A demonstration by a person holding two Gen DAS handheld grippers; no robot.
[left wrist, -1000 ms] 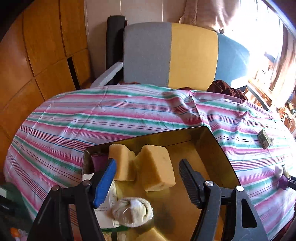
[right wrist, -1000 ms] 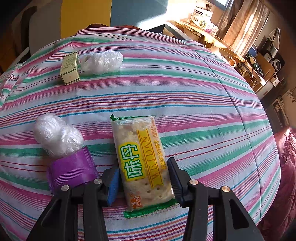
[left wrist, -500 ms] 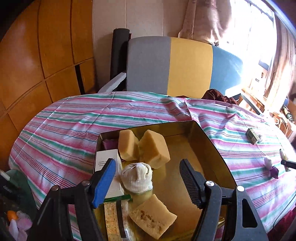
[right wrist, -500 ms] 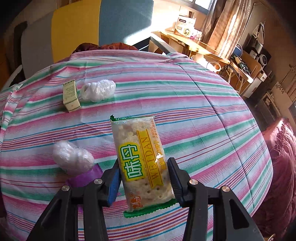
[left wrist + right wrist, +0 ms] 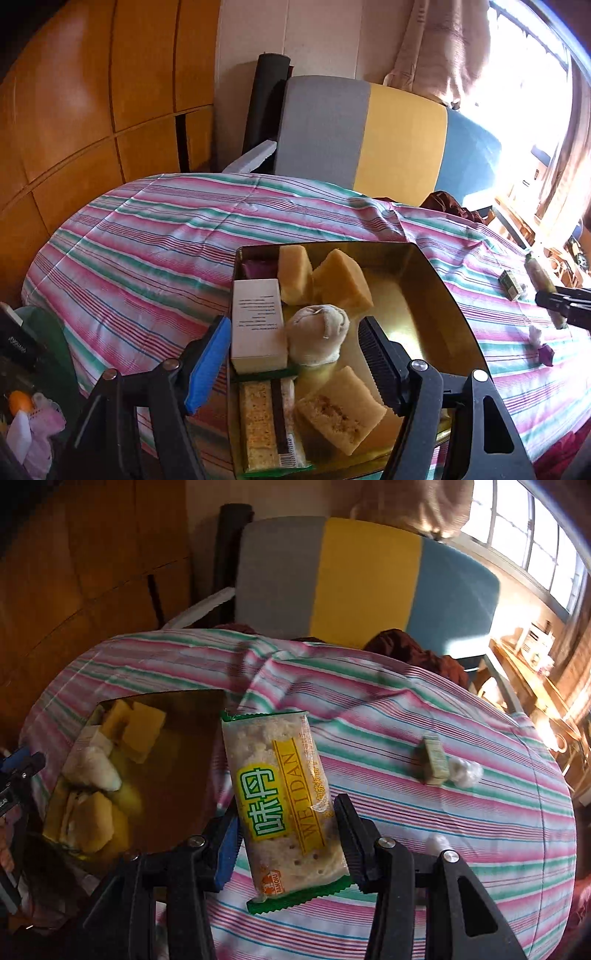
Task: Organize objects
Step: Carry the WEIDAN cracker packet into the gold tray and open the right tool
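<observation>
Right hand-held gripper lifted the cracker packet off the tabletop, now raised beside the tin, nearer it than before.

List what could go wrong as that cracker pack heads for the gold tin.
1. The right gripper pinches only the lower part of the cracker pack; the slick wrapper might slip or the crackers crack.
2. The gold tin is crowded on its near and left side with sponges, a white box and a sock ball, so the pack could land on top.
</observation>
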